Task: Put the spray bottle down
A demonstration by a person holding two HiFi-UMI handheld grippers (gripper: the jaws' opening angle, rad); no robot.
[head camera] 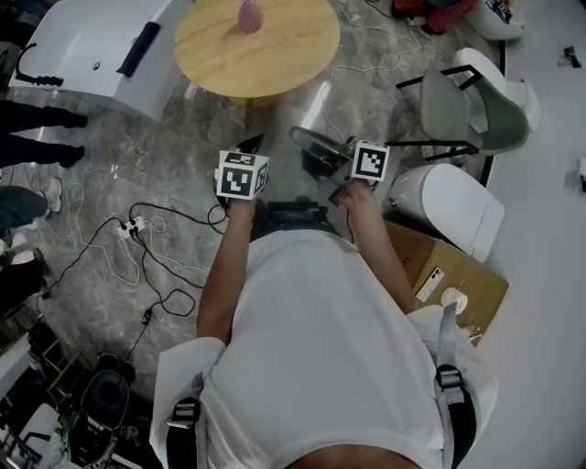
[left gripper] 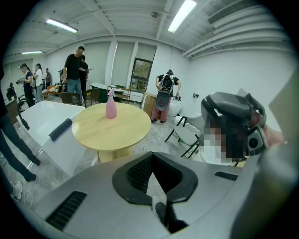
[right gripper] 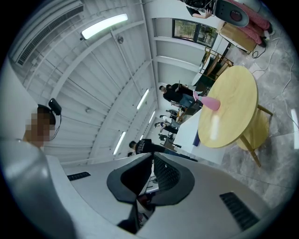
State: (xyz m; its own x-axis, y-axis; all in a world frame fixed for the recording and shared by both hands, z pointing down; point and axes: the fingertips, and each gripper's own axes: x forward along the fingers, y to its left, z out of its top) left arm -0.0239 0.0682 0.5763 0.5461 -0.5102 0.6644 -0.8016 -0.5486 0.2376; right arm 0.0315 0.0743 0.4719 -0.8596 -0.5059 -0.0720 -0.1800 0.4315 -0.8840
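A pink spray bottle [head camera: 249,16] stands upright on the round yellow table [head camera: 275,64], far from both grippers. From the left gripper view the bottle [left gripper: 110,105] sits near the back of the table [left gripper: 117,133]. The right gripper view is rolled sideways and shows the bottle [right gripper: 210,102] on the table [right gripper: 236,107]. My left gripper [head camera: 252,145] is held out in front of the chest, shut and holding nothing [left gripper: 152,156]. My right gripper [head camera: 300,137] is beside it, its jaws together with nothing between them [right gripper: 152,156].
A white tub-like unit [head camera: 82,46] stands left of the table. Chairs [head camera: 462,110] and a white rounded fixture [head camera: 449,206] are on the right, with a cardboard box [head camera: 458,279] below them. Cables [head camera: 146,234] lie on the marble floor. People stand at the left [head camera: 37,119].
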